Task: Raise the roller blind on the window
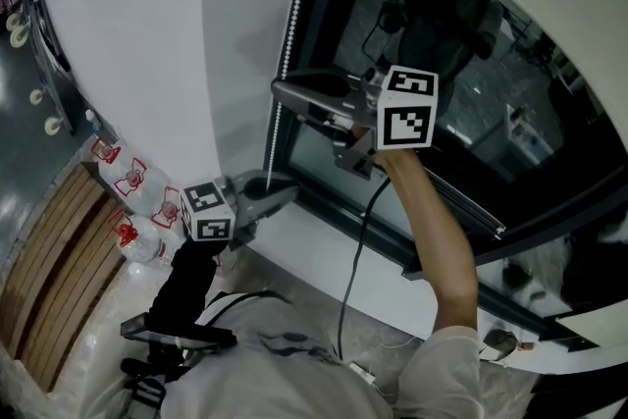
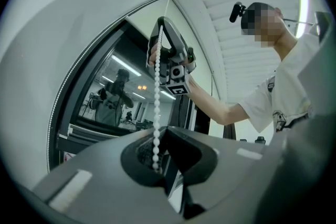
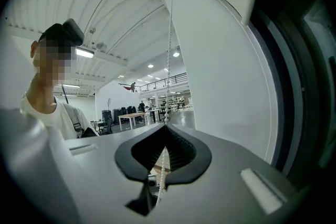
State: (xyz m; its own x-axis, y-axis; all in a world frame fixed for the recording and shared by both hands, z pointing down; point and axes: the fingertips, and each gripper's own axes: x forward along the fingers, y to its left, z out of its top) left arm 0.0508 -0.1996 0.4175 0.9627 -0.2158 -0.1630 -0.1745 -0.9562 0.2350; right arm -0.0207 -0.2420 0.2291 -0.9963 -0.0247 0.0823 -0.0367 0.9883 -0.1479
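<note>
Well, the dark-framed glass window (image 1: pixel 549 142) spreads behind and to the right of my right claw (image 1: pixel 280 91), its pane uncovered there and mirroring a lit room. To the left of both claws stands a broad white surface (image 1: pixel 147 34); whether that is wall or the cloth of the roller blind I cannot tell. Below my right claw and just past my left claw (image 1: pixel 289 193) runs the white window sill (image 1: pixel 324 255). Well off to the left of my left claw, lower down, lie brown slatted wooden boards (image 1: pixel 49 260). Between them and that claw sit clear plastic bottles with red labels (image 1: pixel 132 177). My bare right forearm (image 1: pixel 437 240) reaches up to the right claw, and a thin black cable (image 1: pixel 357 240) hangs down beside it. My right claw is the higher one, pointing roughly level toward the window frame's left edge. My left claw sits below it and a little to the left. The blind's white bead chain (image 1: pixel 291 25) hangs down along that frame edge and passes through the tips of the right claw. From there it goes nearly straight down into the tips of the left claw. Both claws are closed on it: in each gripper view the jaw tips meet with the beads between them, and a short run of chain shows in the hollow behind the tips.
</note>
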